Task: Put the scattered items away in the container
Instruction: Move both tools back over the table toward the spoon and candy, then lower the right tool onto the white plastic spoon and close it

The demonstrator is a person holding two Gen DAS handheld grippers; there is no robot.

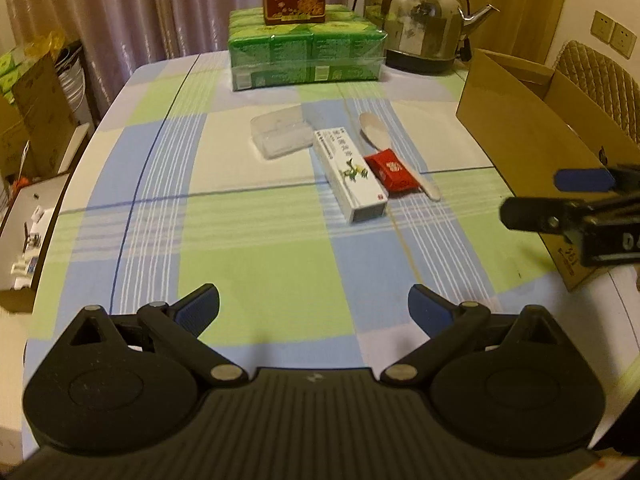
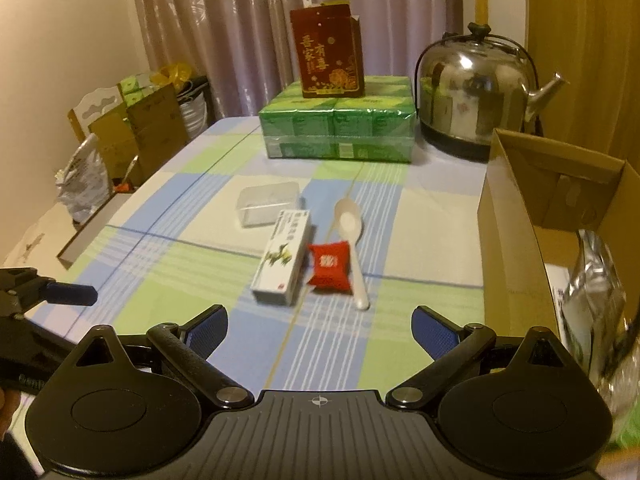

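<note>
A white medicine box (image 1: 350, 174) (image 2: 282, 257), a red packet (image 1: 391, 171) (image 2: 330, 266), a white plastic spoon (image 1: 394, 156) (image 2: 353, 240) and a clear plastic case (image 1: 281, 136) (image 2: 267, 203) lie mid-table on the checked cloth. The open cardboard box (image 1: 532, 128) (image 2: 516, 216) stands at the right edge; a silver foil bag (image 2: 598, 300) lies inside it. My left gripper (image 1: 314, 308) is open and empty, short of the items. My right gripper (image 2: 320, 326) is open and empty, just short of the medicine box and packet; it also shows in the left wrist view (image 1: 556, 196).
A green tissue multipack (image 1: 306, 50) (image 2: 336, 124) with a red carton (image 2: 327, 56) on top and a steel kettle (image 1: 420, 16) (image 2: 476, 96) stand at the table's far side. Cardboard boxes and bags (image 2: 120, 140) sit on the floor to the left.
</note>
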